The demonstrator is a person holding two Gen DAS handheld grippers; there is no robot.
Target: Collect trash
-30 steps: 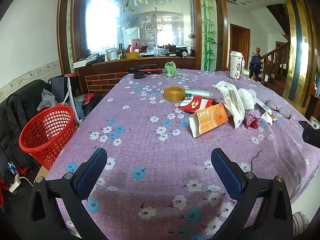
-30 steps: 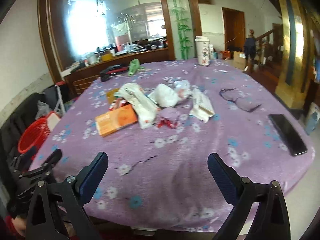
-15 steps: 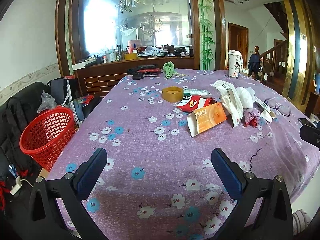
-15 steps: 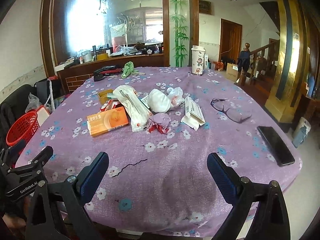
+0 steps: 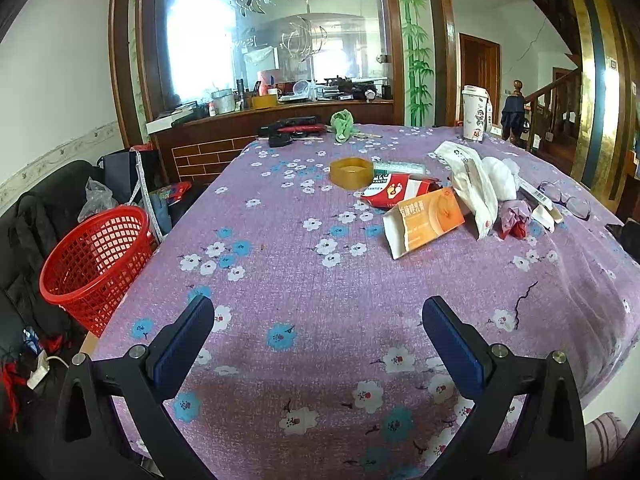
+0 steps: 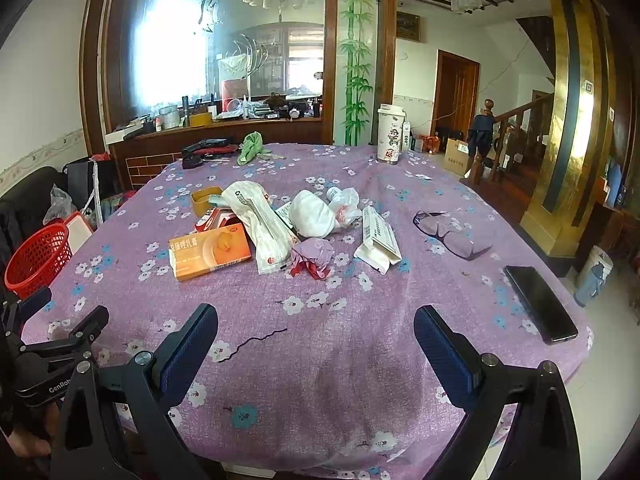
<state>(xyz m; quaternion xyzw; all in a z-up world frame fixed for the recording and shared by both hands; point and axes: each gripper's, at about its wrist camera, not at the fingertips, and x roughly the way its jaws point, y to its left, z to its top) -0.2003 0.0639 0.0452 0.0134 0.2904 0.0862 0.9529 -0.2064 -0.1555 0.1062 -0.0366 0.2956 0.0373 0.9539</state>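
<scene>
- L gripper (image 5: 318, 320): jaws wide apart, empty, above near table edge.
- R gripper (image 6: 316, 328): same.
- Trash pile (image 6: 276, 232): mid-table, on purple cloth (image 6: 320, 360).
- Red basket (image 5: 96, 264): floor, left of table.

From my seat, few markings come through clearly. At the lower left edge of the right wrist view, the black body of the left gripper (image 6: 52, 364) carries white letters "GenRob", cut off there. In the left wrist view, centre right, the red and white packet (image 5: 394, 196) shows "VANTIE" along its white edge. The orange box (image 6: 210, 253) left of centre in the right wrist view bears white Chinese characters and a small "OTC" oval at its upper corner; I cannot read the characters with confidence. Print on the white carton (image 6: 379, 236) is too small.
</scene>
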